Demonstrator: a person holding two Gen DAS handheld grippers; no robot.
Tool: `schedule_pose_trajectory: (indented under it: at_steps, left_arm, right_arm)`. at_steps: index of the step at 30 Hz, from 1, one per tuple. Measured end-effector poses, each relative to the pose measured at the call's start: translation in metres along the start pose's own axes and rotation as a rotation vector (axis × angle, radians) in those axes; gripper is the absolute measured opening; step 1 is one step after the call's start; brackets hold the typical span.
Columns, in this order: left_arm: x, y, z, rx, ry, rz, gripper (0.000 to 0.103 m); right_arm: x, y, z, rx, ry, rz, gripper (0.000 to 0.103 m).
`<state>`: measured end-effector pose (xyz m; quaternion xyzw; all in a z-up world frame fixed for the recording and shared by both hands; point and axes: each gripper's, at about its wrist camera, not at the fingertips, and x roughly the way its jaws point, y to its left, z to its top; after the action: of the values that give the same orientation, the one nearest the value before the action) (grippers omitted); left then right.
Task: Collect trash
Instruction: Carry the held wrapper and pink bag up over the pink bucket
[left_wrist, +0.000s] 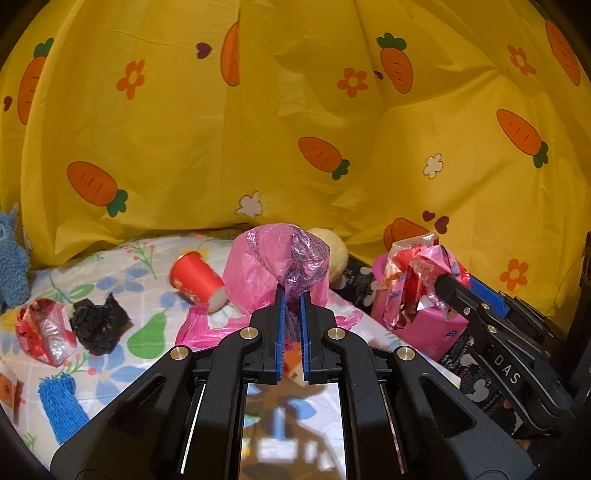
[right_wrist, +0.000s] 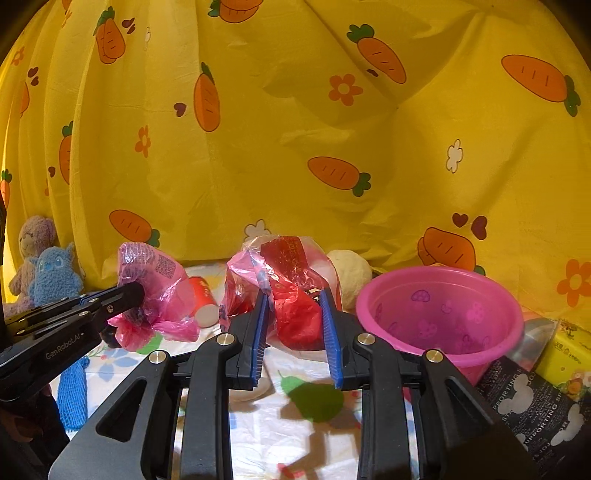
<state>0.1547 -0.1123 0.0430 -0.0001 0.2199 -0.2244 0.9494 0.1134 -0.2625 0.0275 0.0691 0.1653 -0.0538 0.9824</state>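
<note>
My left gripper (left_wrist: 291, 295) is shut on a crumpled pink plastic bag (left_wrist: 277, 266) and holds it above the bed sheet; it also shows in the right wrist view (right_wrist: 155, 291). My right gripper (right_wrist: 293, 295) is shut on a crumpled red and pink wrapper bundle (right_wrist: 291, 288), just left of the pink bucket (right_wrist: 439, 314). In the left wrist view the right gripper (left_wrist: 439, 280) holds that wrapper (left_wrist: 417, 273) over the pink bucket (left_wrist: 428, 325). A red paper cup (left_wrist: 195, 280) lies on its side behind the pink bag.
A red wrapper (left_wrist: 44, 328), a black crumpled bag (left_wrist: 98, 325) and a blue knitted piece (left_wrist: 61, 406) lie on the flower-print sheet at left. Blue plush toy (right_wrist: 55, 277) at far left. A cream ball (right_wrist: 351, 273), black printed box (right_wrist: 532, 402), yellow carrot curtain (left_wrist: 295, 110) behind.
</note>
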Motion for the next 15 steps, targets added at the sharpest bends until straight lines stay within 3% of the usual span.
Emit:
schedule_pose_trajectory:
  at_steps: [15]
  left_arm:
    - [0.093, -0.122, 0.022, 0.107, 0.047, -0.255, 0.006]
  right_arm:
    - [0.013, -0.127, 0.021, 0.101, -0.032, -0.286, 0.029]
